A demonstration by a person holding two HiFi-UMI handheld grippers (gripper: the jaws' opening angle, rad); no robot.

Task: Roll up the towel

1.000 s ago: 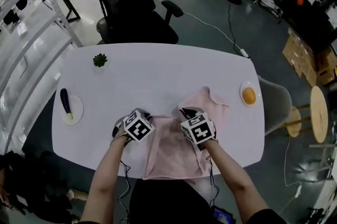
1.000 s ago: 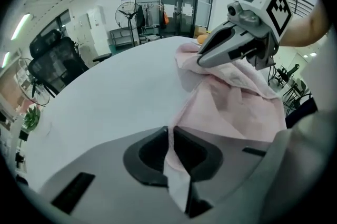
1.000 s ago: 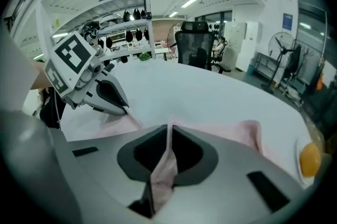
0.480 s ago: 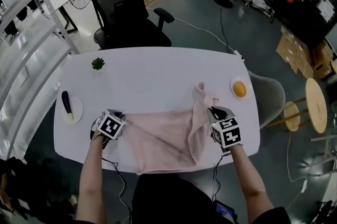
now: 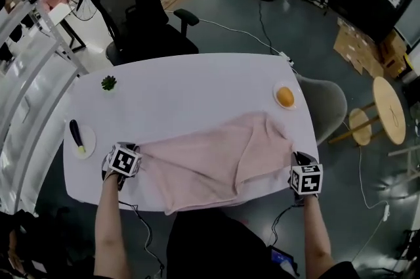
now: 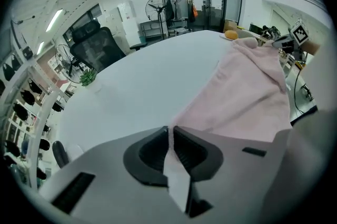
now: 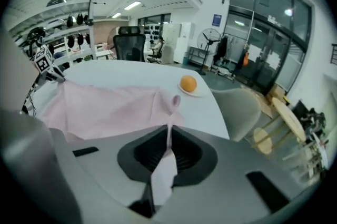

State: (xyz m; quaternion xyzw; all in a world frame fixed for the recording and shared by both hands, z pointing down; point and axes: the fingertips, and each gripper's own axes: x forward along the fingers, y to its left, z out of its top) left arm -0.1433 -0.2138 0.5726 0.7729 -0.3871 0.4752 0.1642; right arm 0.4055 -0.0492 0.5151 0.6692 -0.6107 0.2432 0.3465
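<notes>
A pale pink towel (image 5: 216, 156) lies stretched wide across the near half of the white table (image 5: 190, 87), with a fold ridge right of its middle. My left gripper (image 5: 125, 151) is shut on the towel's left corner (image 6: 171, 136), near the table's left front. At the table's right front edge my right gripper (image 5: 298, 159) is shut on the right corner (image 7: 169, 133). Each gripper view shows a strip of pink cloth (image 7: 105, 104) pinched between its jaws, and the towel (image 6: 247, 96) runs off toward the other gripper.
An orange on a small plate (image 5: 285, 97) sits at the table's far right. A plate with an aubergine (image 5: 77, 138) is at the left edge, a small green plant (image 5: 108, 83) at the far left. A black office chair (image 5: 134, 15) stands behind the table, a grey chair (image 5: 325, 104) on the right.
Both grippers moved apart, the right one far to the right and the left one to the left. The bunched towel has been pulled out wide across the table.
</notes>
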